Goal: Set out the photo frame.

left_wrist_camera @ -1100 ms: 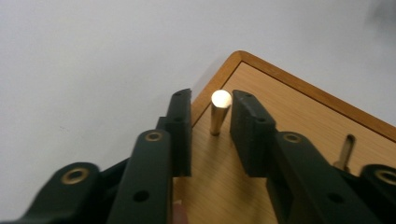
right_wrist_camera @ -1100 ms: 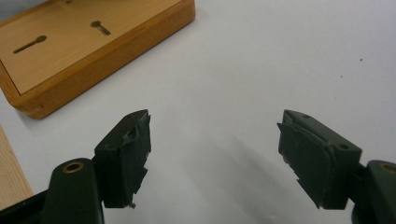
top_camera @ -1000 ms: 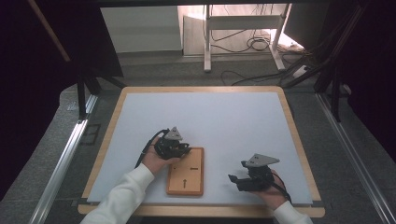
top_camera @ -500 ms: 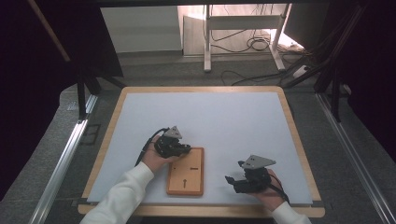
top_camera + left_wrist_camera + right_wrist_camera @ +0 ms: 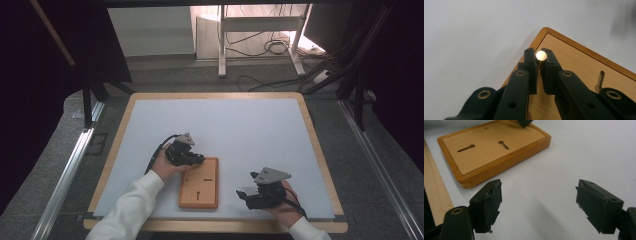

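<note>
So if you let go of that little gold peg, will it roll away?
Probably: the peg looks round and smooth, so it could roll. It seems stiff, staying straight while the left hand-held gripper pinches it. It looks small, likely light.

High view: fixed above near table edge, faces forward and down, far off, takes in whole table point(image 5: 150, 102); left gripper view: rides gripper, very close, looks down on corner of wooden board point(image 5: 584, 65); right gripper view: low, close, looks across white surface toward same wooden board point(image 5: 491, 147); all three share board.
</note>
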Demonstrator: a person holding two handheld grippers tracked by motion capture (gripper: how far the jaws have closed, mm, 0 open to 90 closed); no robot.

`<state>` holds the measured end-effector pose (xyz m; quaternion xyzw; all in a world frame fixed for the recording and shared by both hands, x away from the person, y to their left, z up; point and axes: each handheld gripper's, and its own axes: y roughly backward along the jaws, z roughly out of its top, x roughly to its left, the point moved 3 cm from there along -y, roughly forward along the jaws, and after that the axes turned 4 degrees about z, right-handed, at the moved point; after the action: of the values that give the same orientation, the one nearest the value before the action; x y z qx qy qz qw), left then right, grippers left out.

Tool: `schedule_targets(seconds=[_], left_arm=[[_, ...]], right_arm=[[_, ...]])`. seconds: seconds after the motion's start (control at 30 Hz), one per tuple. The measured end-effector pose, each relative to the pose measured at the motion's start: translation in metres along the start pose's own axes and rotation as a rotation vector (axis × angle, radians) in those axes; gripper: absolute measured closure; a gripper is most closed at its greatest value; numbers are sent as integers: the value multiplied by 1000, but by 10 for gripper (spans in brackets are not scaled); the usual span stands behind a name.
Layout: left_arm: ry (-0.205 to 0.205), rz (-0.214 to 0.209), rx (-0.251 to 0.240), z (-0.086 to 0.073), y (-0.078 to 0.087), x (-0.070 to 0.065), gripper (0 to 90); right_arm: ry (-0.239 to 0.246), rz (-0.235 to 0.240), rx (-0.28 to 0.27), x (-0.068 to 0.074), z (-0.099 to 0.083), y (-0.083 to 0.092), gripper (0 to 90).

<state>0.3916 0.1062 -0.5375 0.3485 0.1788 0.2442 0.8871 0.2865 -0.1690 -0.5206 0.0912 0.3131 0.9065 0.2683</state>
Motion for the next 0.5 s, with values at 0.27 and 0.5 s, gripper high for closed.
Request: schedule_targets(seconds=[0.27,0.5], left_arm=[[22,-27,10,3,-1,6,842],[28,-48,12,3,-1,9,842]], right_arm=[[82,10,22,19,7,-7,165],[189,11,69,42,13,-25,141]])
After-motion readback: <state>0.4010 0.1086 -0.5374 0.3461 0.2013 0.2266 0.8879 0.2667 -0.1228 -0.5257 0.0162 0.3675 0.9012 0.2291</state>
